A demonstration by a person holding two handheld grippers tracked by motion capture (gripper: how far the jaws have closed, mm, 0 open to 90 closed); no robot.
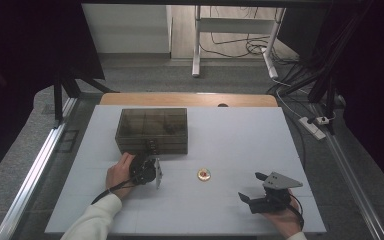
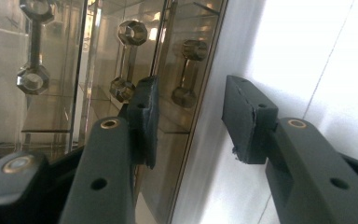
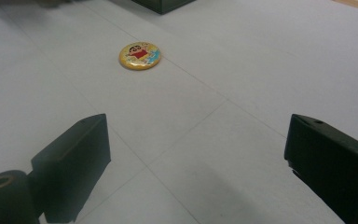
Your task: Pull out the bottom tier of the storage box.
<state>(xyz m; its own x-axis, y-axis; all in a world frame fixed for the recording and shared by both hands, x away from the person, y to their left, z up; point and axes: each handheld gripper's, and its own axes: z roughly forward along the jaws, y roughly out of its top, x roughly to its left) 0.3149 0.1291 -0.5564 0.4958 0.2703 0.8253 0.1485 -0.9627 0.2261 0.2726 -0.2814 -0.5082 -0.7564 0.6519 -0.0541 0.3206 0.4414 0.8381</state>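
Dim high view; glare whitens the left gripper view's tabletop.

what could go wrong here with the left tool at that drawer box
The left tool is rolled on its side at the front of the smoky drawer box, its pads apart with no knob between them. If it closes here, it may pinch nothing or scrape the front panel.

The box looks light, so a pull on a knob might drag it across the white table.

The round badge lies loose nearby, and a sweeping move could knock it.
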